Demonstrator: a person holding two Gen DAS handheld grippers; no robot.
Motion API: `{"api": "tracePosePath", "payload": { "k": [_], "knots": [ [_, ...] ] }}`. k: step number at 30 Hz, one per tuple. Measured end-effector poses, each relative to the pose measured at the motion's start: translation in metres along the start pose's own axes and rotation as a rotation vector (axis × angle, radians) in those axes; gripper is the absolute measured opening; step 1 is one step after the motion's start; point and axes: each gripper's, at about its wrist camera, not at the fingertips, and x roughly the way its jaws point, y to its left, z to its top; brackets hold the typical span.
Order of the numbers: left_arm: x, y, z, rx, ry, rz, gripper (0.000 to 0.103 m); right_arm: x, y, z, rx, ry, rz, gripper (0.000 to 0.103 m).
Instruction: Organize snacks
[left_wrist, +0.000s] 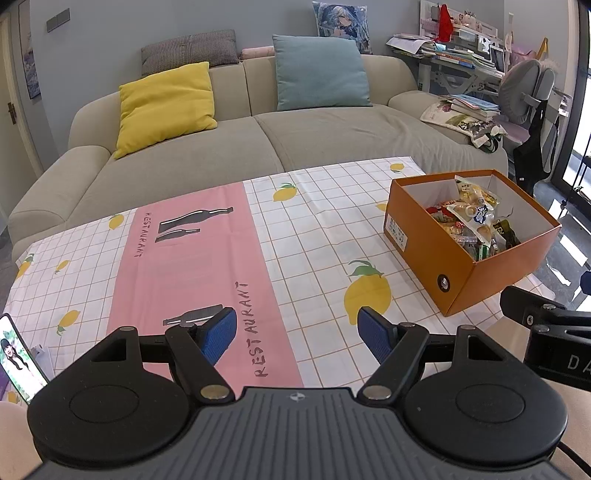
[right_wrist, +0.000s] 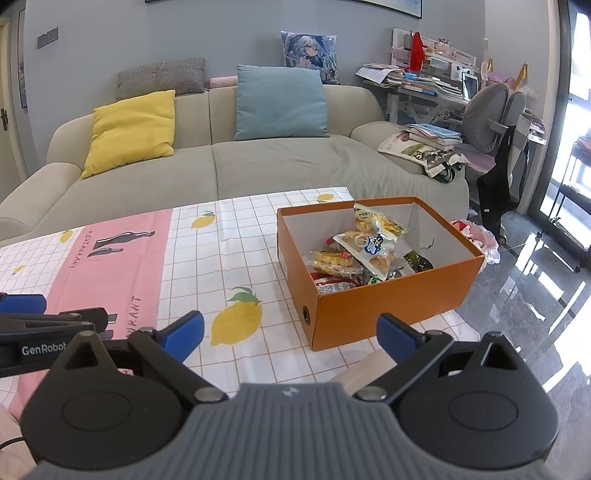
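Left wrist view: the left tongs (left_wrist: 297, 328) stand wide apart and hold nothing, their ribbed blue pads (left_wrist: 221, 339) above a lemon-print checked cloth (left_wrist: 314, 236) on the tabletop. An orange cardboard box (left_wrist: 491, 273) sits to the right, filled with crinkly plastic snack packets (left_wrist: 472, 218).

Right wrist view: the right tongs (right_wrist: 290, 334) are likewise wide and bare. The rectangular box (right_wrist: 369, 314) lies just ahead, the packets (right_wrist: 365, 251) heaped inside it.
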Motion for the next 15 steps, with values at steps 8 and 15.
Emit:
{"api": "tracePosePath", "payload": {
  "k": [8, 15],
  "knots": [
    [-0.0003, 0.0001, -0.0001, -0.001, -0.001, -0.001, 0.087, 0.0001, 0.0005, -0.0002, 0.000, 0.000, -0.001, 0.097],
    [-0.0002, 0.0004, -0.0003, -0.001, -0.001, 0.001, 0.087, 0.0007, 0.0007, -0.0013, 0.001, 0.002, 0.001, 0.097]
  ]
}}
